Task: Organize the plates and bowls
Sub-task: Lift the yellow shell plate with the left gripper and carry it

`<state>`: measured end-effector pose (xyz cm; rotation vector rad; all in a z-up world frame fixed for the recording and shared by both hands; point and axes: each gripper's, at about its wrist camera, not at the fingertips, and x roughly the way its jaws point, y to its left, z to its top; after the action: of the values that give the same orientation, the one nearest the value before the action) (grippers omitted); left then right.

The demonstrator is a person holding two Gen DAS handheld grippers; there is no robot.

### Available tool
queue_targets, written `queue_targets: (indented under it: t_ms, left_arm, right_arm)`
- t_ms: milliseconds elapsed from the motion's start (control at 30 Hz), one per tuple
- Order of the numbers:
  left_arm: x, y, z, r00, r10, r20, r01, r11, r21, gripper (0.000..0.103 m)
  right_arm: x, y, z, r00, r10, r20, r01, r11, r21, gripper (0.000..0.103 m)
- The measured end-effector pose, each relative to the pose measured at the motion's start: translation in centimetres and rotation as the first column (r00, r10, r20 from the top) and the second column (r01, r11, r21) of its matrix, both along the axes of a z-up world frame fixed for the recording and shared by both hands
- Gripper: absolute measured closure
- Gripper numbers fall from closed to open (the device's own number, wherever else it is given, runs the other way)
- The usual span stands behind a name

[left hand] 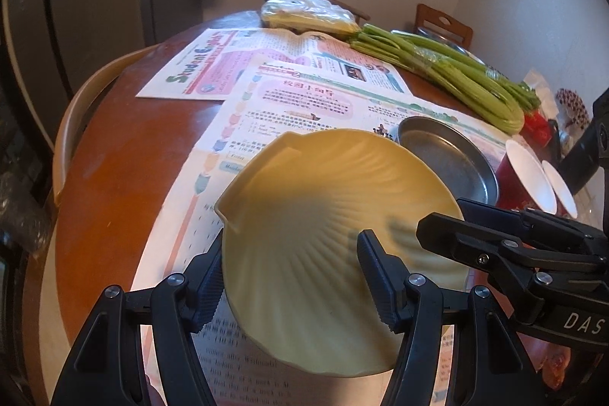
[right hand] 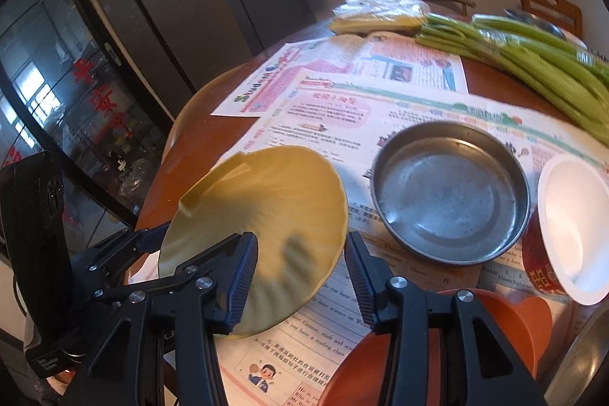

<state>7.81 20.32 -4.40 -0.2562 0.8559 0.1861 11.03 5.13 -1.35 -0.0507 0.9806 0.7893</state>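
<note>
A pale yellow scalloped plate (left hand: 304,196) (right hand: 266,200) is held tilted over the newspaper, its far rim raised. My left gripper (left hand: 291,284) grips its near-left edge, one finger under the rim and the other on the inner face. From the right, my right gripper (right hand: 300,276) (left hand: 449,219) straddles the opposite rim, one pad on the inner face and one outside. In the right wrist view the left gripper (right hand: 156,238) shows at the plate's left edge. A round steel dish (left hand: 453,162) (right hand: 449,193) sits just beyond the plate. An orange bowl (right hand: 506,322) lies under my right gripper.
Newspapers (left hand: 304,101) cover the round brown table (left hand: 114,158). A red paper cup (right hand: 571,227) (left hand: 529,174) stands right of the steel dish, with a second one (left hand: 559,189) beside it. Celery (left hand: 456,71) and a bagged item (left hand: 304,12) lie at the back. A chair (left hand: 443,23) stands behind.
</note>
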Motion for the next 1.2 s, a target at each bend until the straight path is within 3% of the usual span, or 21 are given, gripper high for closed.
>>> queue_targets:
  t_ms: [333,733,900,1200]
  left_arm:
    - [2.9,2.4,-1.2,1.000,0.005,-0.008,-0.005,1.000,-0.023,0.036]
    - [3.4,2.5,-1.6,1.000,-0.006,-0.011,0.006,0.999,-0.032,0.036]
    - [3.0,3.2,-1.2,1.000,0.019,-0.001,-0.019,0.998,-0.062,0.035]
    - [1.2,3.5,-0.2,0.998,0.061,0.023,-0.060,0.997,-0.042,0.035]
  right_arm:
    - [1.3,1.0,-2.1,0.997,0.010,-0.073,-0.011,1.000,-0.016,0.055]
    - [0.9,1.3,-2.0,0.999,0.001,-0.035,-0.002,0.999,-0.049,0.055]
    - [0.8,0.9,-1.5,1.000,-0.013,-0.014,0.013,0.999,-0.045,0.055]
    - [0.2,-1.1,-0.4,0.999,-0.049,0.024,0.049,0.999,-0.023,0.055]
